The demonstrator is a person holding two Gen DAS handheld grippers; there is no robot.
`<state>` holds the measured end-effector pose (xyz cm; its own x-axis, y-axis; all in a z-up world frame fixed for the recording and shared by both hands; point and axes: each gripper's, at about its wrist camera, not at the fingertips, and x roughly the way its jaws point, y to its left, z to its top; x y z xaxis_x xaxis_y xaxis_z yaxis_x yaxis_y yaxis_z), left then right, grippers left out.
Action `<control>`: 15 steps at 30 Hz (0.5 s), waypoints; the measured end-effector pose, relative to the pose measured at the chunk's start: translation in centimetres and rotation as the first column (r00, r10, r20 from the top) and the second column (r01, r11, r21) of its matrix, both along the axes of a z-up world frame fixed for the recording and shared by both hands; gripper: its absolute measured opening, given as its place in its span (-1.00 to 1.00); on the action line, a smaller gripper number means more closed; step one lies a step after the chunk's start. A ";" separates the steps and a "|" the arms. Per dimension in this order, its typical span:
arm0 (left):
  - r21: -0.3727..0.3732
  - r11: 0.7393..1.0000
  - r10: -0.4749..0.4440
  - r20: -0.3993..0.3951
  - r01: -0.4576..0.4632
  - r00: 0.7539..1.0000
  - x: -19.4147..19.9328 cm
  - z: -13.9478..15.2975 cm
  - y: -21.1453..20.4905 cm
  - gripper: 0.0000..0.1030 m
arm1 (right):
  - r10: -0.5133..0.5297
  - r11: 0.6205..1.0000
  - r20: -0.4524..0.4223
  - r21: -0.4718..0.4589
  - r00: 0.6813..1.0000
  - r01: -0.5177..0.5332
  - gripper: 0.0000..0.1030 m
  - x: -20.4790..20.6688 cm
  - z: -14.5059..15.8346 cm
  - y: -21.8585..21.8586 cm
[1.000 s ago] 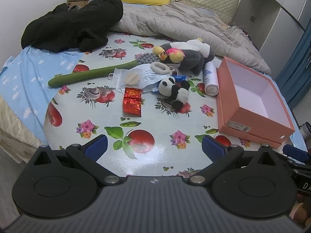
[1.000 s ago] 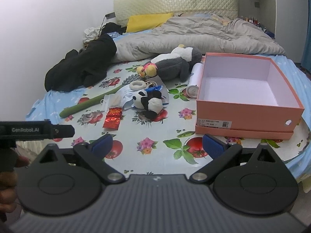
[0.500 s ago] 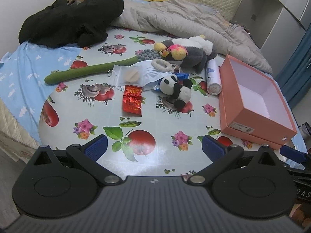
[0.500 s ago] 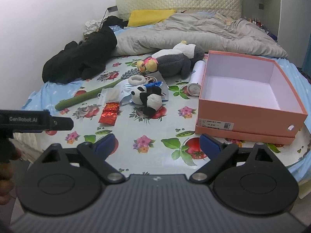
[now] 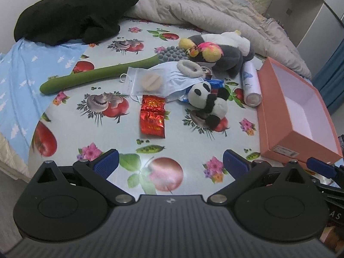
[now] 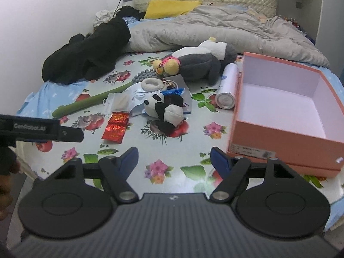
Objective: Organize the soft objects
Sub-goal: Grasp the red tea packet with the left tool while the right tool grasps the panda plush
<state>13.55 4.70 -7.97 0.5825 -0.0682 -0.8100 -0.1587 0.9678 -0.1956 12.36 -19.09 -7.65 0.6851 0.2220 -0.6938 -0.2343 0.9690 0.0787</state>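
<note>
A small panda plush (image 5: pixel 207 102) (image 6: pixel 166 109) lies mid-table. A larger grey and white plush with yellow and pink head (image 5: pixel 221 51) (image 6: pixel 200 63) lies behind it. A white fluffy ring (image 5: pixel 190 68) (image 6: pixel 151 85) rests on a face mask (image 5: pixel 169 79). An open, empty pink box (image 5: pixel 294 111) (image 6: pixel 283 109) stands at the right. My left gripper (image 5: pixel 171 164) is open and empty above the table's near edge. My right gripper (image 6: pixel 174 157) is open and empty, short of the panda.
A red foil packet (image 5: pixel 153 116) (image 6: pixel 116 126), a long green stick (image 5: pixel 96 77), a clear pouch (image 5: pixel 144 81) and a white can (image 5: pixel 250 83) (image 6: pixel 228 86) lie on the fruit-print tablecloth (image 5: pixel 71 118). Black clothes (image 5: pixel 79 10) and a grey duvet (image 5: pixel 204 8) lie behind.
Both grippers have moved forward towards the table; the objects look larger and nearer. The right gripper's fingers have narrowed a little. Nothing on the table has moved.
</note>
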 end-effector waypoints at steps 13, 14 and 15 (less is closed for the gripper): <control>0.003 1.000 0.002 -0.055 -0.002 0.999 8.0 -4.6 1.6 1.00 | 0.066 0.997 -0.023 -0.025 0.998 -0.066 0.40 6.9 -2.2 1.8; 0.006 1.000 0.001 -0.058 0.000 0.998 8.4 -4.8 1.7 1.00 | 0.067 0.997 -0.021 -0.030 0.998 -0.068 0.40 7.5 -2.4 1.9; 0.007 1.000 -0.001 -0.056 0.001 0.998 8.8 -5.0 1.8 1.00 | 0.070 0.996 -0.018 -0.047 0.997 -0.070 0.41 8.0 -2.6 2.2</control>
<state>22.39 6.53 -13.01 0.5360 -0.0628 -0.8419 -0.1681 0.9693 -0.1793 20.33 -16.90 -10.27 0.6575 0.2358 -0.7156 -0.3006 0.9530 0.0377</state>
